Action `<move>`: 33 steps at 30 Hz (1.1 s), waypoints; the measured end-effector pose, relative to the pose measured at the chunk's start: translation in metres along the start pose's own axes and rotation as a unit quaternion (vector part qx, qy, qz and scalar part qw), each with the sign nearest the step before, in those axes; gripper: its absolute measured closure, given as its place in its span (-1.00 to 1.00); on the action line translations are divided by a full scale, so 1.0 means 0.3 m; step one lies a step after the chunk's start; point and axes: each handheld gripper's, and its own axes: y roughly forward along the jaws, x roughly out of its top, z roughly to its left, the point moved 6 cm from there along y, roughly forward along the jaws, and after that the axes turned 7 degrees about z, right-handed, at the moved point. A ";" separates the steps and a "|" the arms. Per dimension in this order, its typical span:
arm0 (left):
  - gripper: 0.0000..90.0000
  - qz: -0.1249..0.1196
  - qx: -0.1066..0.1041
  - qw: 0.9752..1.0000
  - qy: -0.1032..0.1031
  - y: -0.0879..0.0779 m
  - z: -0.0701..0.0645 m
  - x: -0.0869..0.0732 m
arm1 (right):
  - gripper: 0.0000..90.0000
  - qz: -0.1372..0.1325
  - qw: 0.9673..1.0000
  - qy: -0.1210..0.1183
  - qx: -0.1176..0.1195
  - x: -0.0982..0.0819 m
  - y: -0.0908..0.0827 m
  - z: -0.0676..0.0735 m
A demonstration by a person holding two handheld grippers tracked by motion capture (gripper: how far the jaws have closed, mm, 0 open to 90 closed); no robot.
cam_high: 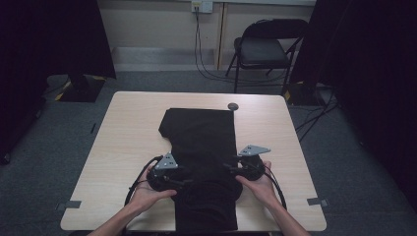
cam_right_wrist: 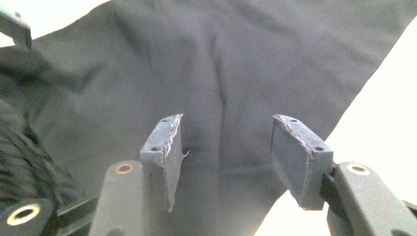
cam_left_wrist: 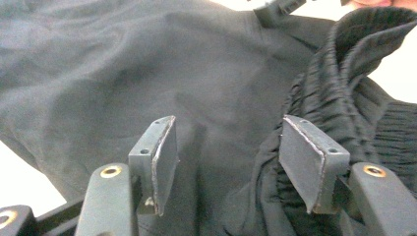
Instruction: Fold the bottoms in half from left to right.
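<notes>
Black claws (cam_left_wrist: 226,162), brass screws, grey triangular plates.

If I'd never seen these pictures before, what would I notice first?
The big black garment lying down the middle of the wooden table, its bunched stretchy end nearest the person. Next, the left gripper and right gripper at either side of that end, both with jaws open. Behind the table stands a black folding chair.
</notes>
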 end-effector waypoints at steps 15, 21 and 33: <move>-0.17 0.007 0.023 1.000 -0.002 0.023 0.006 0.000 | -0.10 0.008 0.995 -0.069 0.076 -0.047 -0.052 0.196; -0.18 0.030 -0.003 0.999 0.037 0.040 -0.085 -0.008 | -0.11 0.031 0.988 -0.100 0.112 -0.101 -0.079 0.280; -0.15 0.081 -0.017 0.994 0.067 0.086 -0.137 -0.054 | -0.15 0.036 0.992 -0.087 0.083 -0.083 -0.020 0.256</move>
